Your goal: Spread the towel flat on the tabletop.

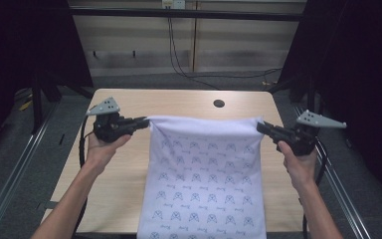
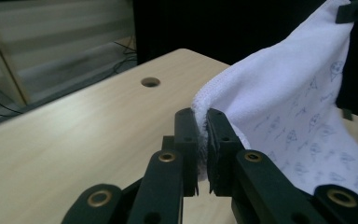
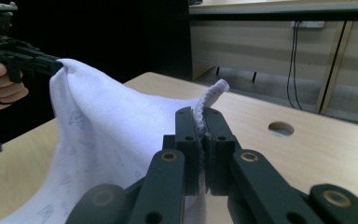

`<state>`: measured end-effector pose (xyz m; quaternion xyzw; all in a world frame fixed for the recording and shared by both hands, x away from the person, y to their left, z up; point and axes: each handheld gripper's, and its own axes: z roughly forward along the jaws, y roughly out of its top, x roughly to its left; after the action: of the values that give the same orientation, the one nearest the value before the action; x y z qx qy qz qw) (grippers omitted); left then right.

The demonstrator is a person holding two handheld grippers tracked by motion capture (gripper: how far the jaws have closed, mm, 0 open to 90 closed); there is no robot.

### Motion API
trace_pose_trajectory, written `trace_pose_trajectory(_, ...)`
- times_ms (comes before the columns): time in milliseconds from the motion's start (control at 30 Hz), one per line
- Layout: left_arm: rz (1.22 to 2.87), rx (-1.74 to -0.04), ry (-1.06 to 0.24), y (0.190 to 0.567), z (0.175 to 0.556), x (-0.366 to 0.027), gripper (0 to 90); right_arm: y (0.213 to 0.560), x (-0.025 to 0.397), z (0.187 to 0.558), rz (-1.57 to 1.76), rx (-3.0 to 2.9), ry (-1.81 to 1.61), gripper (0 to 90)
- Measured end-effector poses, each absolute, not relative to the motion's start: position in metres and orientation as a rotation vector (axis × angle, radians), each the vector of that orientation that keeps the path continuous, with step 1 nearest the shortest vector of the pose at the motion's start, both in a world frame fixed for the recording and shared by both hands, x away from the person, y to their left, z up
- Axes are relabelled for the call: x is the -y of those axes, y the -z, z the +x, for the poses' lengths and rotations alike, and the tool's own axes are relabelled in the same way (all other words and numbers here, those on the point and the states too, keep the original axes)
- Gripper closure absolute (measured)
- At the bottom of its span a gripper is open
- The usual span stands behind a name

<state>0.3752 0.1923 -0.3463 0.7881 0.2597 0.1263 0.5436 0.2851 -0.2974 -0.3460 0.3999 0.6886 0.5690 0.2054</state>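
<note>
Room: dark curtains hang at both sides, and a pale panelled wall with black cables stands behind the table.
Table: a light wooden table with a small round hole near its far edge, at about 12 o'clock.
Cloth: a white towel with small blue printed figures is in the middle of the table; its far edge is lifted and stretched between the two grippers, and the near part runs toward 6 o'clock over the table's near edge.
Left gripper: the black left gripper is at about 9 o'clock of the towel; its jaws are closed tight on the far left corner.
Right gripper: the black right gripper is at about 3 o'clock; its jaws pinch the far right corner, and a bit of hem sticks up above them.
Hands: each hand holds its gripper from below, left hand, right hand.
</note>
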Motion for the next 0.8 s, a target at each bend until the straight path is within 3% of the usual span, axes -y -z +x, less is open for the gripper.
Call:
trace_pose_trajectory(200,1.818,-0.694,-0.361,0.341,0.420,-0.191,82.8,0.337,0.291,0.339,1.164,-1.877,-1.556,86.3)
trace_pose_trajectory(267,1.776,-0.782,-0.358,0.347,0.433,-0.193,73.1,0.347,0.292,0.359,1.219,-1.874,-1.518,86.0)
trace_pose_trajectory(300,1.772,-0.810,-0.364,0.351,0.437,-0.195,68.0,0.356,0.294,0.369,1.265,-1.879,-1.488,83.4)
trace_pose_trajectory(400,1.802,-0.884,-0.397,0.364,0.440,-0.197,61.9,0.383,0.301,0.388,1.380,-1.911,-1.336,59.6)
trace_pose_trajectory(600,1.858,-0.845,-0.264,0.403,0.426,-0.191,61.9,0.399,0.309,0.377,1.391,-1.929,-1.323,55.3)
trace_pose_trajectory(800,1.949,-0.801,-0.148,0.434,0.394,-0.181,67.0,0.416,0.306,0.334,1.317,-2.069,-1.286,58.4)
